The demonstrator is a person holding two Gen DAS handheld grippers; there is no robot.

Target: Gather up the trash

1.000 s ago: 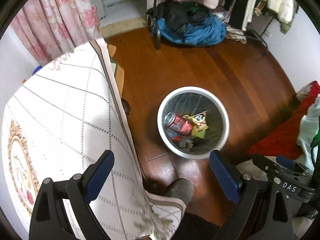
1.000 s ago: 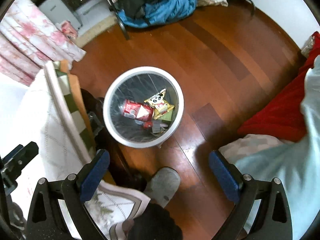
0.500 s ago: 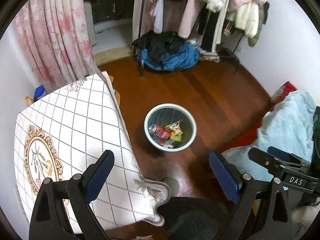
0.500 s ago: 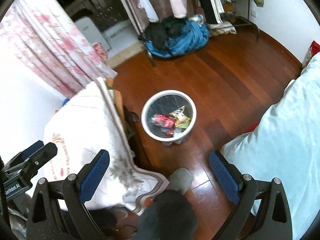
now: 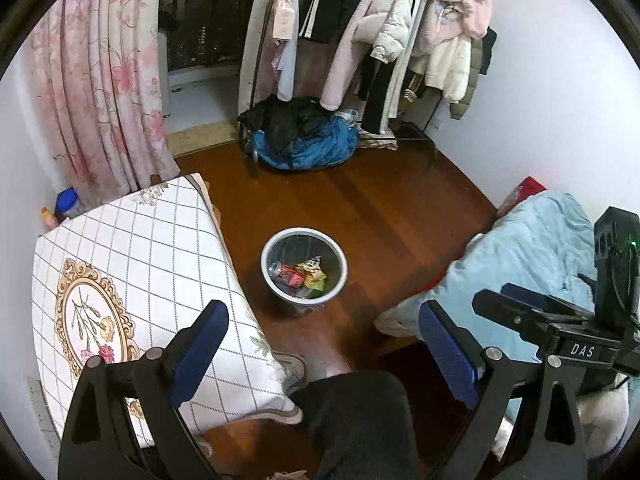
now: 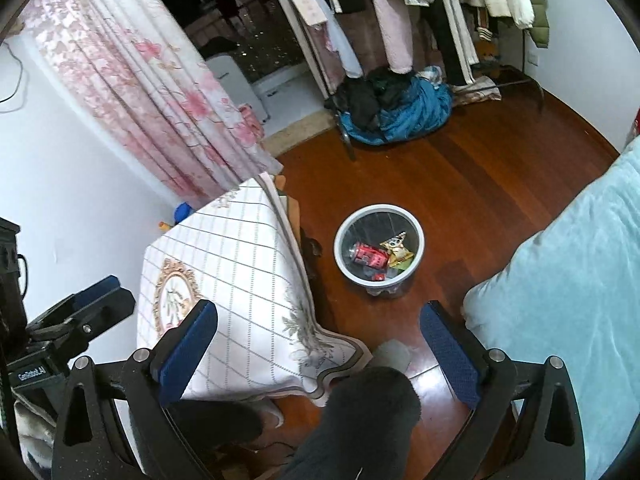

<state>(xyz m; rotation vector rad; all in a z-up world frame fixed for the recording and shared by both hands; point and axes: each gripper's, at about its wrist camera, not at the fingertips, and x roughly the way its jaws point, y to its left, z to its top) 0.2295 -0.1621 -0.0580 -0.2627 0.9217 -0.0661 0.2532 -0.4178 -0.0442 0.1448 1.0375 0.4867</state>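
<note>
well, both grippers gape empty above the bin.

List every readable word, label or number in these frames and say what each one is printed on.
"DAS": right gripper body, seen from the left wrist view.
"GenRobot.AI": left gripper body, seen from the right wrist view.
Red can and snack wrapper in the trash bin: print too small to read.
</note>
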